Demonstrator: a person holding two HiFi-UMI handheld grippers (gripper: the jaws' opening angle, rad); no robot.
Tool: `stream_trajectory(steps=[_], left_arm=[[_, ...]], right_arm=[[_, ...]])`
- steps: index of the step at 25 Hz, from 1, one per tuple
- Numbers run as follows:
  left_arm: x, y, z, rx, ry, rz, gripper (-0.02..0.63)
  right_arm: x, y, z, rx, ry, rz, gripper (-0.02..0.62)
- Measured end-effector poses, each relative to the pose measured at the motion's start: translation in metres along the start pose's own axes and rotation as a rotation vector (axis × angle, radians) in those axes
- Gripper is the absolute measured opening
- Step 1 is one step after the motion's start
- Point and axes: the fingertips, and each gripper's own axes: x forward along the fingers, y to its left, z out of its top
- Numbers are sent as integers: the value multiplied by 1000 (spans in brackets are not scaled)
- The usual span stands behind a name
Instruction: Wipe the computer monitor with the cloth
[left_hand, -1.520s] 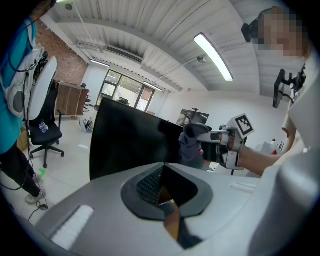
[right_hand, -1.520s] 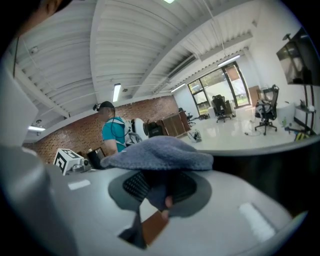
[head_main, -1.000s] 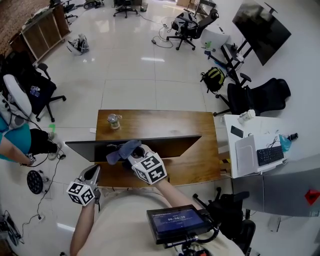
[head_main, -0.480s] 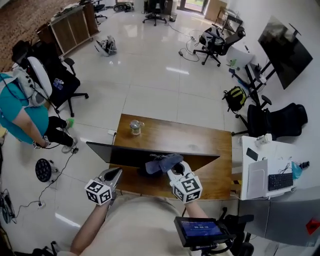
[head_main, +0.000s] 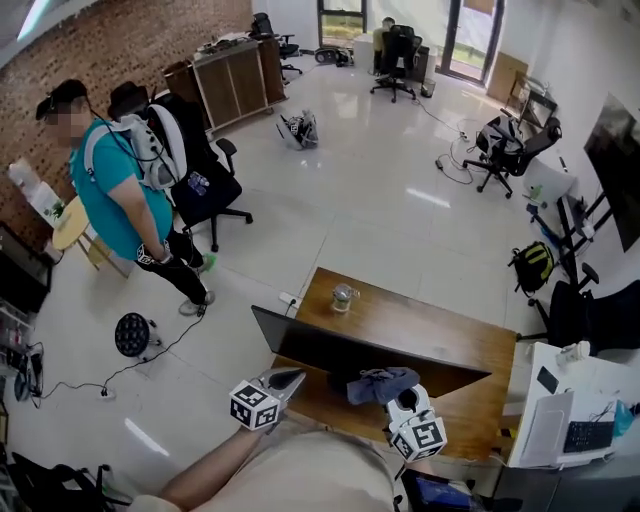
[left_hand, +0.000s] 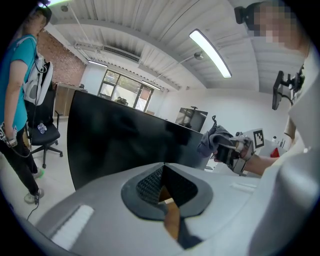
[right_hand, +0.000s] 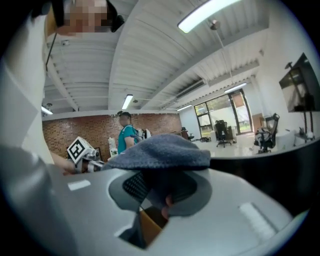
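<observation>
A black monitor (head_main: 345, 350) stands on a wooden desk (head_main: 450, 335), its dark screen (left_hand: 115, 135) facing me. A grey-blue cloth (head_main: 383, 383) lies against the monitor's upper edge near its middle, and my right gripper (head_main: 398, 396) is shut on it. In the right gripper view the cloth (right_hand: 160, 152) drapes over the right gripper (right_hand: 160, 192). My left gripper (head_main: 292, 378) hangs low by the monitor's left part, shut and holding nothing. Seen from the left gripper (left_hand: 162, 187), the cloth (left_hand: 214, 140) sits at the screen's right.
A glass jar (head_main: 343, 296) stands on the desk behind the monitor. A person in a teal shirt (head_main: 120, 190) stands at the left beside an office chair (head_main: 215, 190). A white side table (head_main: 555, 385) with a laptop is at the right.
The cloth and right gripper have slid rightward along the monitor, from its left part to near the middle. The head view has swung up toward the room, showing the standing person.
</observation>
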Motion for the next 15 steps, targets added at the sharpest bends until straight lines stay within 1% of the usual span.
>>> stream_trajectory(steps=[3, 5, 15], left_arm=[[-6, -2, -1, 0, -1, 9, 2], [-9, -1, -3, -4, -2, 14, 2], [-13, 1, -9, -14, -1, 27, 2]], right_arm=[[4, 18, -1, -51, 10, 47, 83], [5, 24, -3, -63, 17, 58, 83], [6, 21, -11, -48, 32, 43, 83]])
